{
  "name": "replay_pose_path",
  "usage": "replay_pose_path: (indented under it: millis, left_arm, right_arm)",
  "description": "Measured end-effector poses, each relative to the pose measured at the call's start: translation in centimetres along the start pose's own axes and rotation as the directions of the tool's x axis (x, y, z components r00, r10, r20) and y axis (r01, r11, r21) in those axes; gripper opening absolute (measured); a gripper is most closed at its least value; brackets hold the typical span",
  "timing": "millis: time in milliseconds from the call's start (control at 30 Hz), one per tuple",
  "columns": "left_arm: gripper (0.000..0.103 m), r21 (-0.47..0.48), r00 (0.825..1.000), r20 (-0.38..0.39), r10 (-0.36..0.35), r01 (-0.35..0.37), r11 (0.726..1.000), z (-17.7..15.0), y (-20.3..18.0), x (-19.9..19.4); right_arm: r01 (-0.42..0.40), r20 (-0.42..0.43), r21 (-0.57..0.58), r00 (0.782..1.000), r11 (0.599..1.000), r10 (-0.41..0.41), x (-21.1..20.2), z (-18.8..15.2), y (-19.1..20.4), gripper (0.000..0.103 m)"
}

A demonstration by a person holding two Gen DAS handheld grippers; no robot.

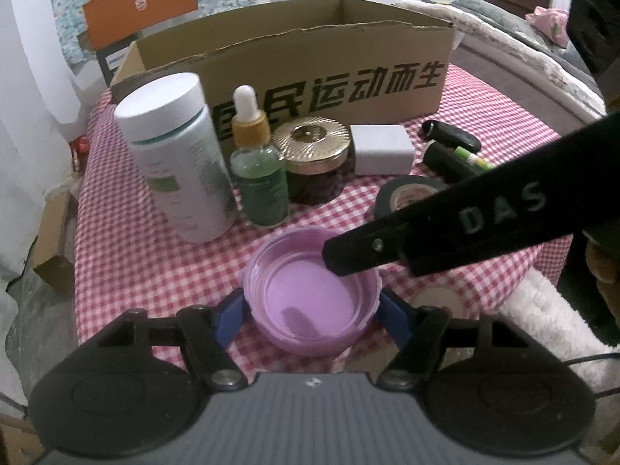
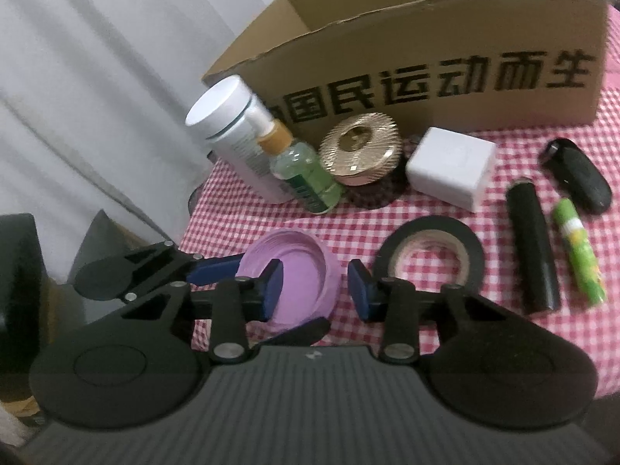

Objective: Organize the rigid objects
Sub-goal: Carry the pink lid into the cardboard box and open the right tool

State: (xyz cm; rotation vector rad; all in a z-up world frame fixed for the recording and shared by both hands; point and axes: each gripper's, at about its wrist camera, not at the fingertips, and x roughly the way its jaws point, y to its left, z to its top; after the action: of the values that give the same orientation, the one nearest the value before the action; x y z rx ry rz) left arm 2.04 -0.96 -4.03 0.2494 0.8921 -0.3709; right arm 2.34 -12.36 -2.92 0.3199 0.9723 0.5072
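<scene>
Cardboard box stands open at the back of the checked counter; the pink lid lies near the front edge. Left claw clamps the lid's outer sides. Right claw straddles its right wall, half closed, pads not clearly pressing. Two opposed grips could twist or flip the shallow lid off the counter.

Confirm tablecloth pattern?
Red-and-white gingham check on the tablecloth; clearest in the right wrist view.
</scene>
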Motion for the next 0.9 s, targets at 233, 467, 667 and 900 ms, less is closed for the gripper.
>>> replay_pose_path:
  millis: [233, 467, 667, 900]
  left_arm:
    - [0.075, -0.014, 1.000, 0.007, 0.002, -0.001, 1.000, -0.1, 0.4, 0.2]
    - [0.075, -0.016, 0.999, 0.031, 0.023, -0.022, 1.000, 0.0, 0.4, 0.1]
    - [0.075, -0.006, 0.995, 0.089, 0.055, -0.054, 0.999, 0.5, -0.2, -2.0]
    - [0.075, 0.020, 0.964, 0.230, 0.131, -0.140, 0.990, 3.2, -1.3, -6.1]
  right_arm:
    - [0.050, -0.031, -0.122, 0.998, 0.991, -0.054, 1.8, 0.2, 2.0, 0.029]
    - [0.070, -0.024, -0.147, 0.997, 0.987, -0.074, 2.6, 0.1, 1.9, 0.018]
    - [0.071, 0.028, -0.175, 0.997, 0.982, -0.067, 0.8, -0.1, 2.7, 0.017]
    - [0.076, 0.159, -0.247, 0.987, 0.966, -0.037, -3.7, 1.4, 4.5, 0.017]
